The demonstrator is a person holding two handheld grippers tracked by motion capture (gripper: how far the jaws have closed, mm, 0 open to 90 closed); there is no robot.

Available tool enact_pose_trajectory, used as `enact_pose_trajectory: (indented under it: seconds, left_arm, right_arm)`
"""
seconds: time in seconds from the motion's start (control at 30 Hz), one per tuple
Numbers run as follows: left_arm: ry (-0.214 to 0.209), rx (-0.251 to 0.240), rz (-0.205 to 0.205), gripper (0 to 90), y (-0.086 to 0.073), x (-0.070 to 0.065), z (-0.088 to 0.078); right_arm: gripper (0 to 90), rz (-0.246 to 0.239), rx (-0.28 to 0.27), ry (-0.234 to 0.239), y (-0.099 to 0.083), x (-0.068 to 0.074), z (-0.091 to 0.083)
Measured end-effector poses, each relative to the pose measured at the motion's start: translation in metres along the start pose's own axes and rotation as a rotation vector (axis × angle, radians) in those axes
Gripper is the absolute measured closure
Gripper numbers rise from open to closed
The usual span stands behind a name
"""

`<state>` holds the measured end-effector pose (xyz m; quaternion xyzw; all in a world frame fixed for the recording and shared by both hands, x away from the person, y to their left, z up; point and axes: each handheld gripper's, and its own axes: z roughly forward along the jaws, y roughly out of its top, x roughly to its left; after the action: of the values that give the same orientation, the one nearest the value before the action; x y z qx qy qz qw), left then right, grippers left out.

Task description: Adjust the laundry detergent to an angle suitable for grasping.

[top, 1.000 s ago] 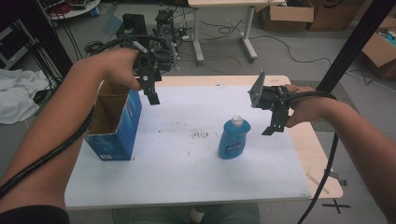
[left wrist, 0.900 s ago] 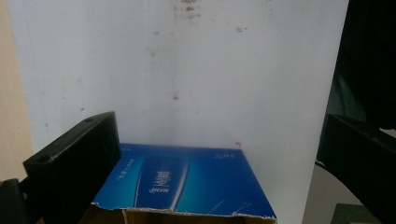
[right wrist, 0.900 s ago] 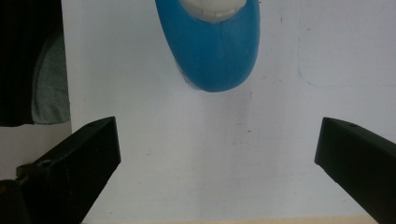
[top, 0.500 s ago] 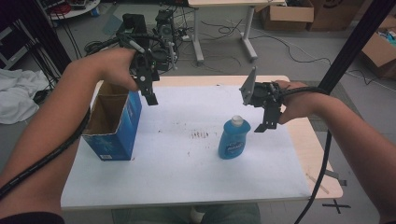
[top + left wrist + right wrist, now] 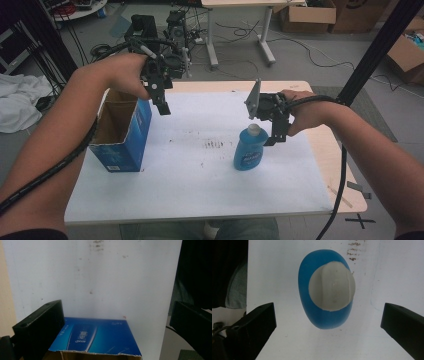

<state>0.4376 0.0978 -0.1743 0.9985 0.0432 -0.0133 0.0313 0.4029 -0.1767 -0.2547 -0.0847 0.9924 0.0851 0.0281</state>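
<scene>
I am standing at a table covered by a white sheet (image 5: pixel 200 170), with a pair of tongs in each hand.

My right tongs (image 5: pixel 274 131) hang just above and beside a blue bottle (image 5: pixel 248 150) of liquid soap with a pale cap (image 5: pixel 253 130). The bottle stands upright on the white sheet, toward the right of the middle. In the high view the tongs sit at the bottle's right shoulder, close to the cap, without touching it as far as I can tell. In the right gripper view I look straight down on the bottle (image 5: pixel 324 290): its round cap (image 5: pixel 332 285) lies ahead of the tongs (image 5: pixel 328 322), roughly midway between the two black jaws and a little above their tips. These tongs are released, spread wide, with nothing between them.

My left tongs (image 5: pixel 160 100) hover over the near right edge of an open blue cardboard box (image 5: pixel 122 135) that stands on the left part of the sheet. In the left gripper view the box's blue side and torn top rim (image 5: pixel 97 340) lie below and between the jaws. These tongs (image 5: pixel 115 322) are also released and wide apart, gripping nothing.

The bottle and the box stand well apart.
</scene>
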Motion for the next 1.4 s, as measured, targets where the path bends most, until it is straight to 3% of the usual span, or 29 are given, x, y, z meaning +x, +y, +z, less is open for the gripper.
enact_pose_trajectory:
  seconds: [0.6, 0.87, 1.4]
  left_arm:
    - [-0.008, 0.009, -0.010, 0.1, -0.004, 0.000, 0.005]
    - [-0.010, 0.010, -0.014, 0.1, -0.005, 0.001, 0.008]
    - [-0.015, 0.008, -0.017, 0.1, -0.007, 0.002, 0.012]
  right_arm:
    - [0.0, -0.046, 0.031, 0.030, 0.012, 0.000, 0.027]
    - [0.0, -0.037, 0.024, 0.036, 0.008, -0.001, 0.036]
    - [2.1, -0.048, 0.021, 0.038, 0.010, -0.001, 0.042]
